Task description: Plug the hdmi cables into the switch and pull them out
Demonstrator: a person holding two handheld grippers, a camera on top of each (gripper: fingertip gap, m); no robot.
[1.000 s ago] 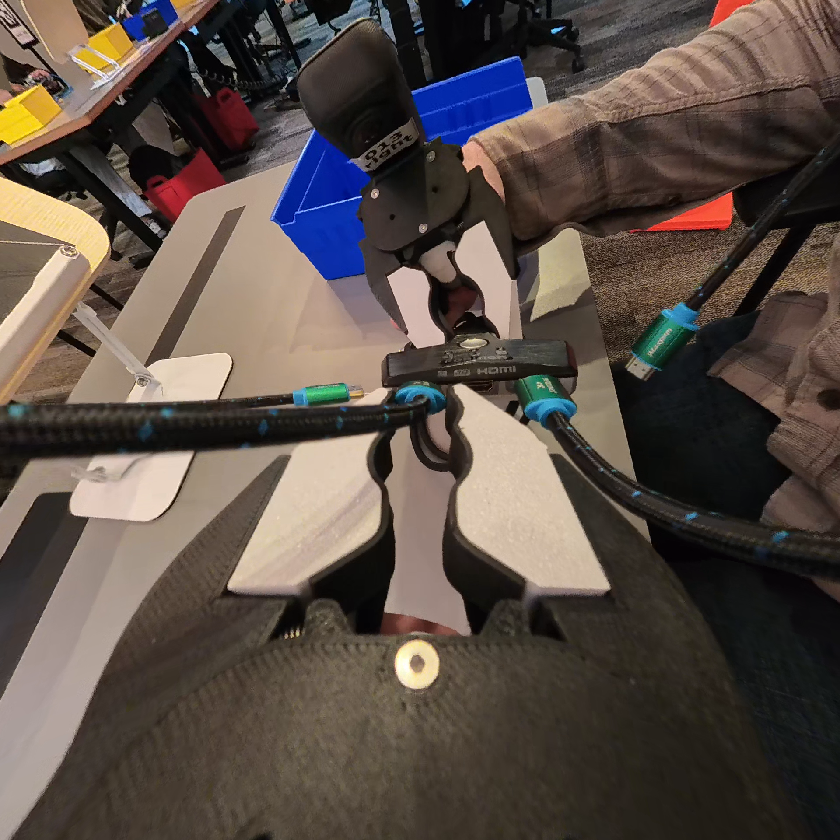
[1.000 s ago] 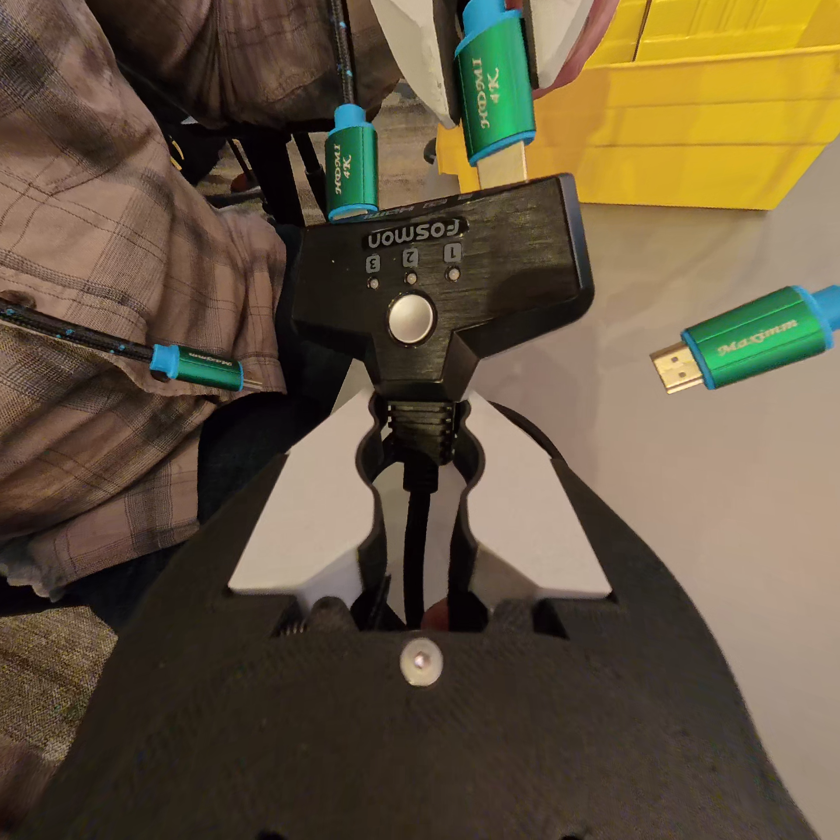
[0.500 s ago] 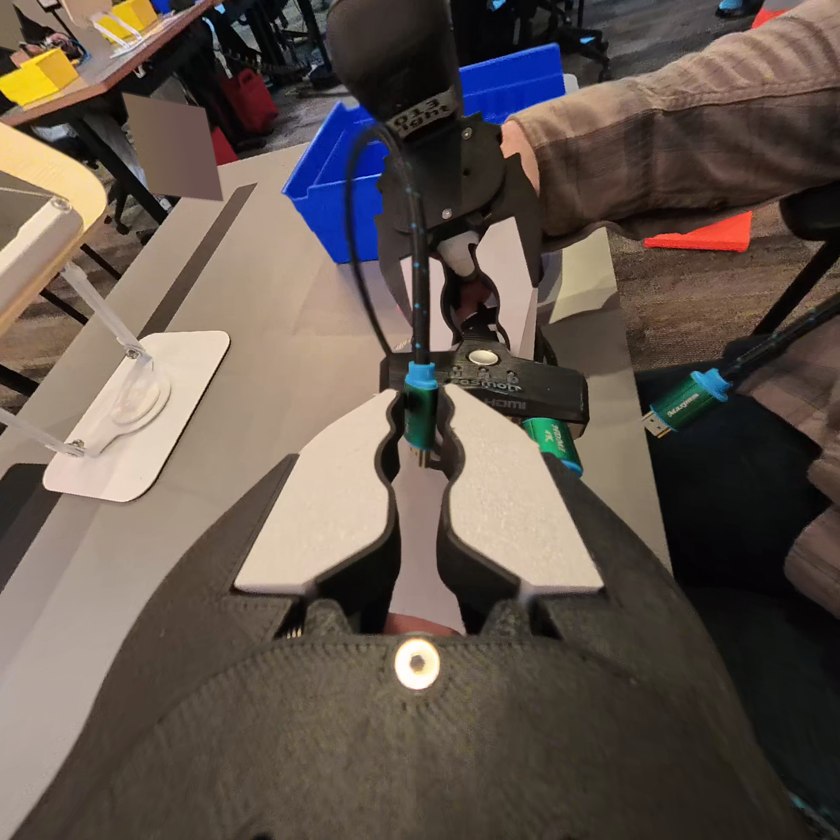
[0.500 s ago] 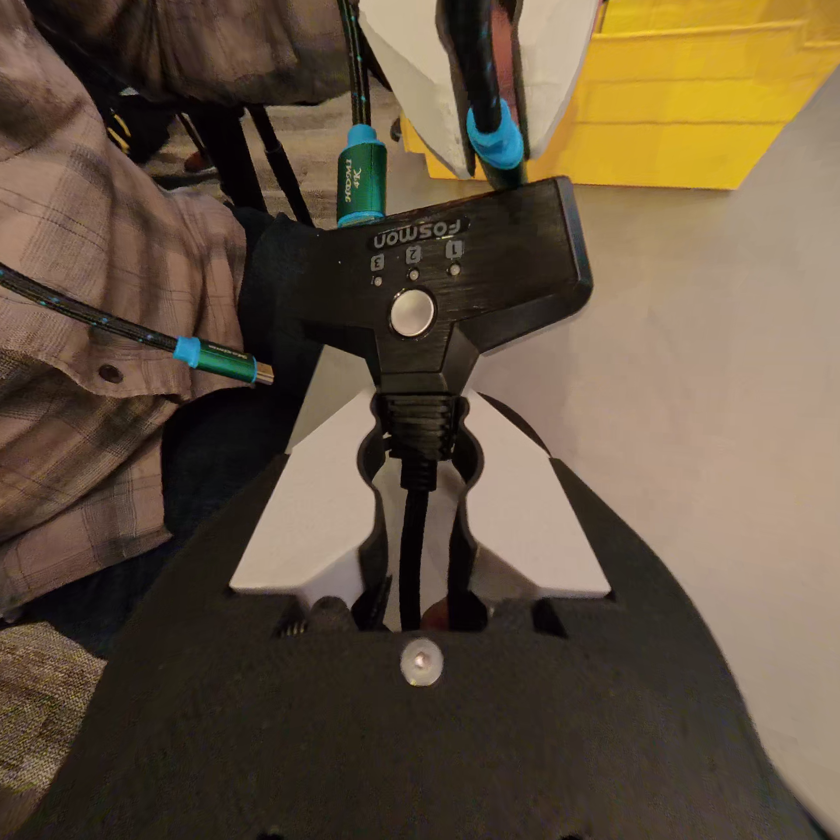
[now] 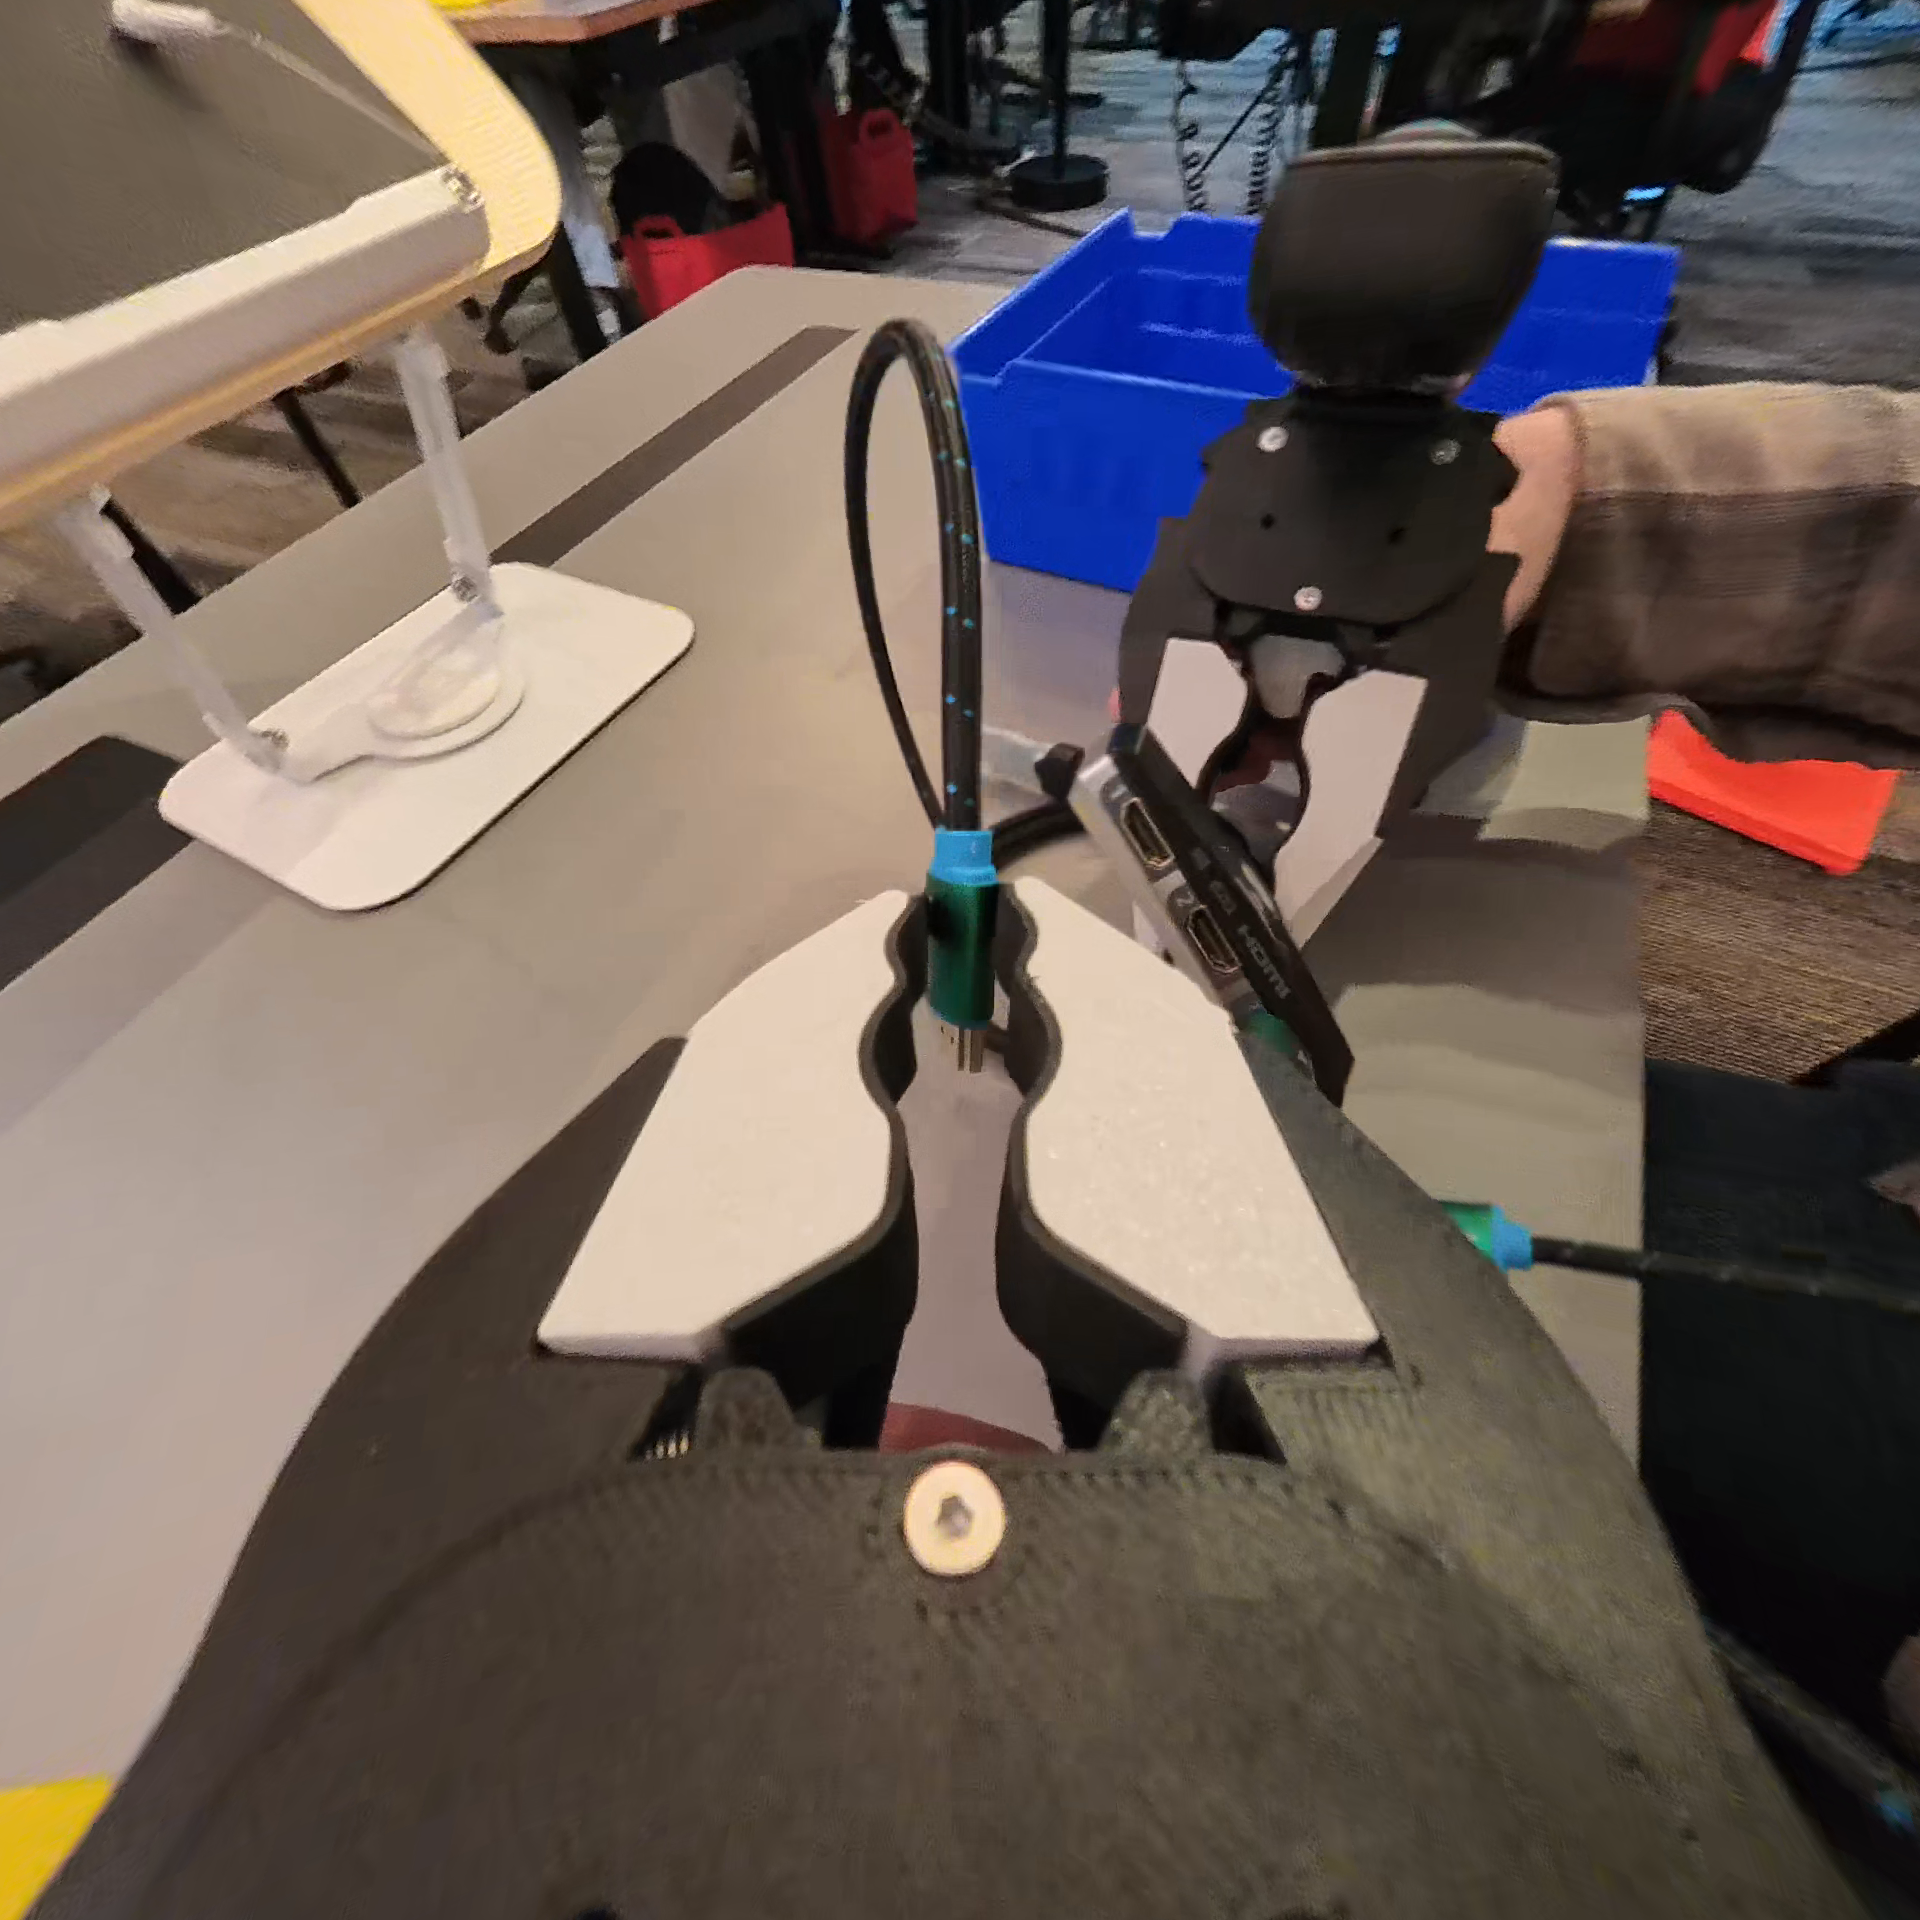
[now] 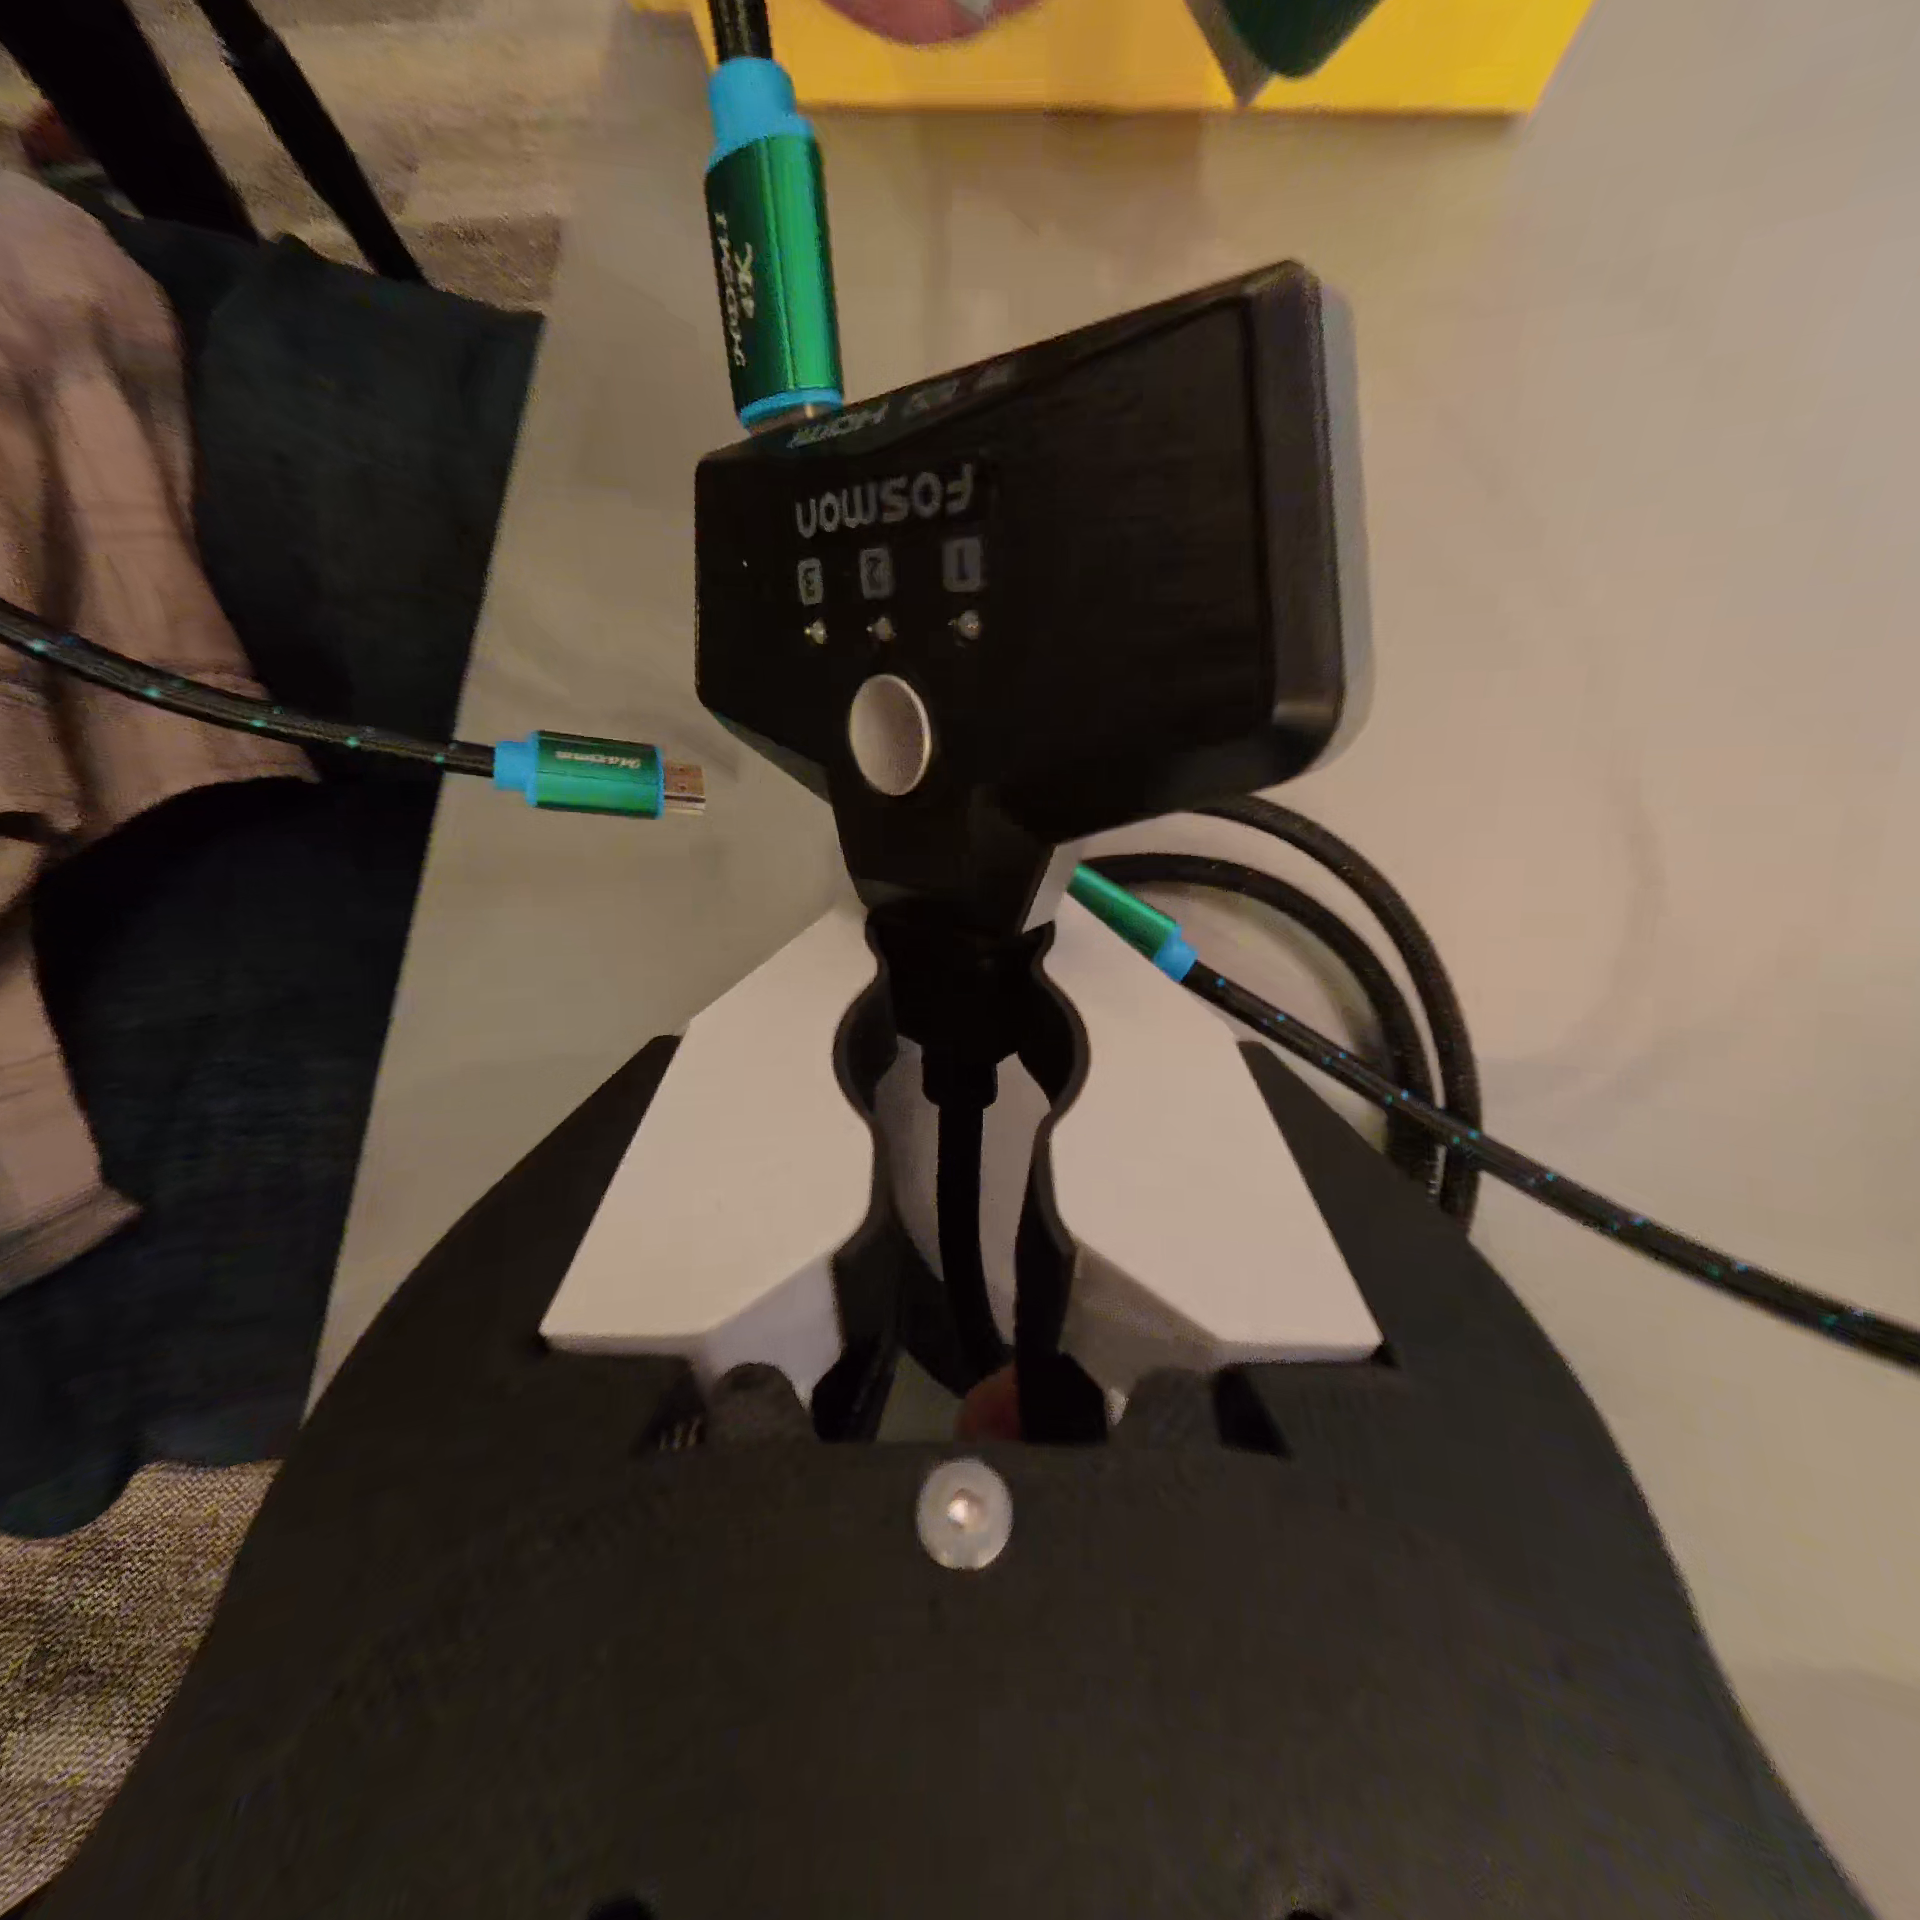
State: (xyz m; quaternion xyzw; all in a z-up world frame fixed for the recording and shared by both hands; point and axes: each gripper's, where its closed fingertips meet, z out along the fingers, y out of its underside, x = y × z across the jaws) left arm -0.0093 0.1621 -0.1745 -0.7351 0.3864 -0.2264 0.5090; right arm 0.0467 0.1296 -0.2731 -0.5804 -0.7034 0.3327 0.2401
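I held the switch (image 6: pixel 1023 623) by the ribbed neck of its lead, my right gripper (image 6: pixel 961 997) clamped there, tilting it above the table (image 6: pixel 1610 727). My left gripper (image 5: pixel 961 997) pinched a free plug (image 5: pixel 961 961) near the switch; another plug (image 6: pixel 774 281) sat in a port. The plugs looked rigid and slick, the braided cable springy, so the metal shell seemed the best grip.
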